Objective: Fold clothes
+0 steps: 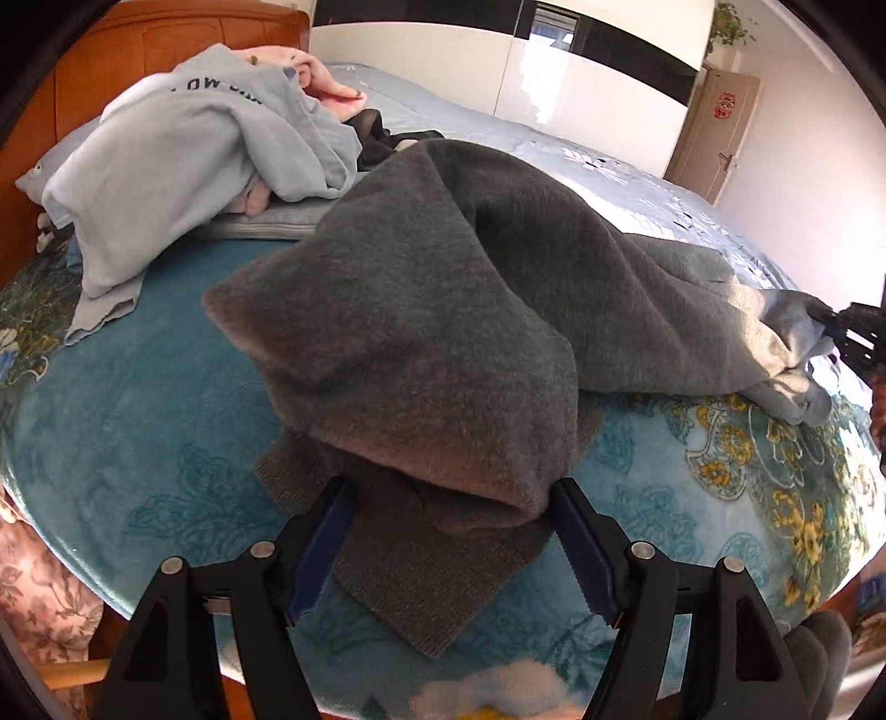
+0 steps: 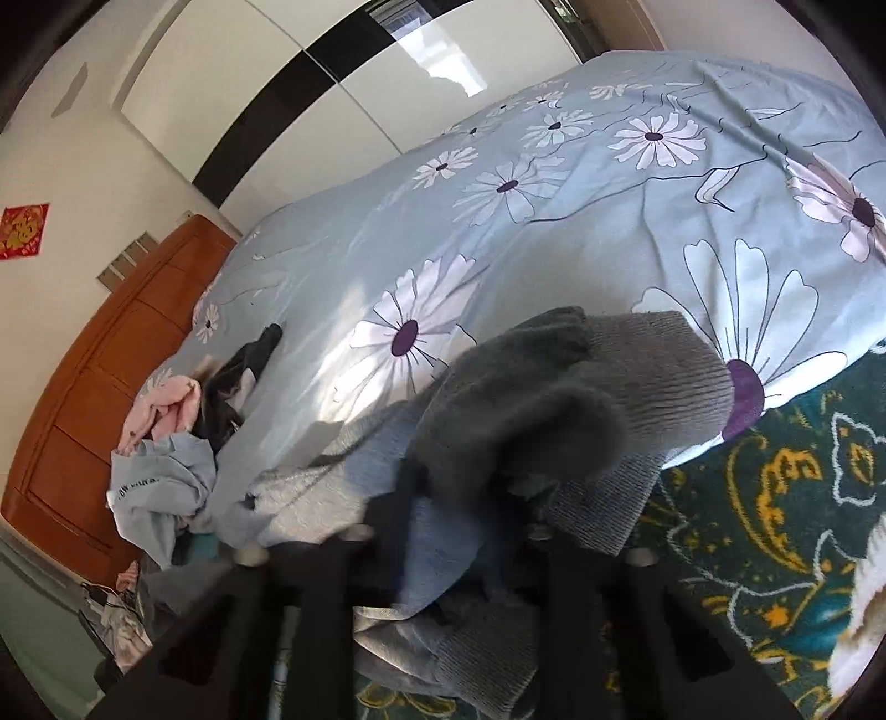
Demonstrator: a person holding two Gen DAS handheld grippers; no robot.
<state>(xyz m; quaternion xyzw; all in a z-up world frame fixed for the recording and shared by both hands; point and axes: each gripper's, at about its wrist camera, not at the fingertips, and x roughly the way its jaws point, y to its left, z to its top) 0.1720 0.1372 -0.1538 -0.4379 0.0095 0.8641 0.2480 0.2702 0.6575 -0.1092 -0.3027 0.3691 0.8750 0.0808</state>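
A dark grey knit sweater point(image 1: 443, 310) lies bunched on the teal floral blanket point(image 1: 138, 399), stretched toward the right. My left gripper point(image 1: 451, 498) is open, its blue-padded fingers point(image 1: 326, 531) on either side of a folded edge of the sweater. My right gripper shows at the right edge of the left wrist view point(image 1: 855, 332), by the sweater's lighter ribbed end. In the right wrist view the sweater point(image 2: 531, 421) drapes over my right gripper point(image 2: 470, 487) and hides its fingertips.
A pale blue sweatshirt point(image 1: 210, 144) with pink and black clothes is piled at the back left by the wooden headboard point(image 1: 166, 50). A light blue daisy-print quilt point(image 2: 554, 194) covers the far bed. A white wardrobe point(image 1: 554, 66) and a door stand behind.
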